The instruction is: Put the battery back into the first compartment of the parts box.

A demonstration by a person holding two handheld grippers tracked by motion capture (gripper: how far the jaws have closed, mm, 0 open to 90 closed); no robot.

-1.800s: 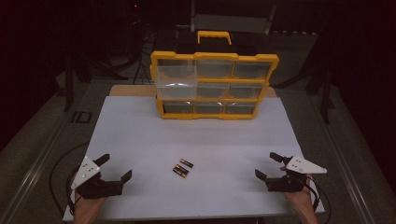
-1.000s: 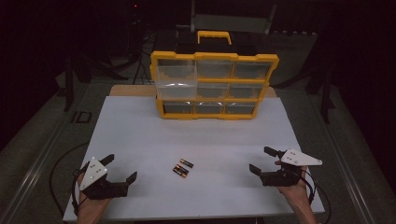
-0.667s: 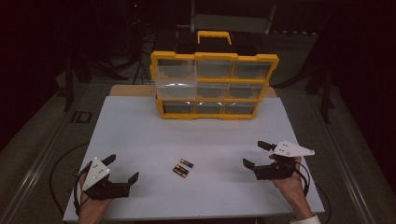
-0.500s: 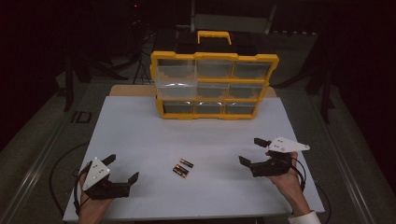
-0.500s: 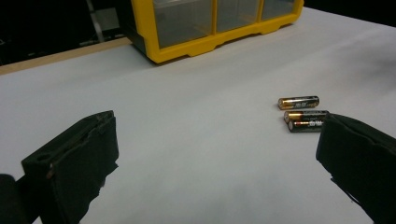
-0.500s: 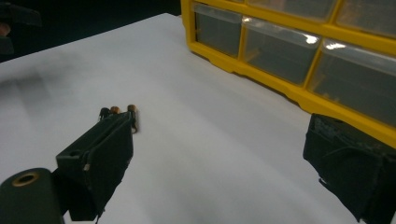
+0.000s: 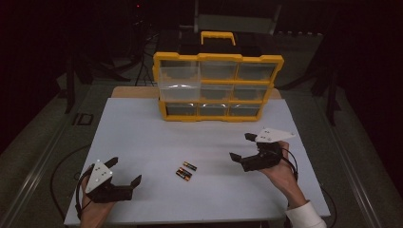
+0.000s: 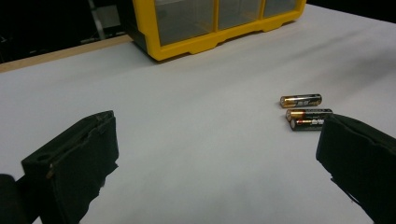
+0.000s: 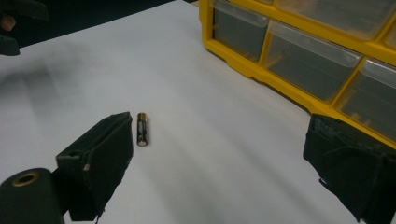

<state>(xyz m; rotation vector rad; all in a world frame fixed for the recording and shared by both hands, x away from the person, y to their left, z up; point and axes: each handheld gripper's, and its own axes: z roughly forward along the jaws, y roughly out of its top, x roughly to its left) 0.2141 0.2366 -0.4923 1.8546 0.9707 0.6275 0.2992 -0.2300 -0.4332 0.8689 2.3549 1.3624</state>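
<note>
Three small batteries [image 7: 186,170] lie close together on the white table [image 7: 142,137], front of centre; in the left gripper view the batteries [image 8: 306,113] sit by the right jaw. My left gripper [image 7: 126,170] rests open near the front left corner, well left of them. Held by a hand, my right gripper [image 7: 239,146] hovers open to their right, jaws pointing toward them. In the right gripper view one battery [image 9: 141,129] lies just beside the left jaw; nothing is between the jaws of my right gripper [image 9: 219,154].
A yellow drawer organizer [image 7: 218,88] with clear drawers and a black-and-yellow handle stands at the back of the table. Its upper left drawer [image 7: 179,78] sticks out. Dark floor and stands surround the table.
My right gripper has moved left and away from the front edge, toward the batteries. The left gripper shifted slightly right at first, then stayed put.
</note>
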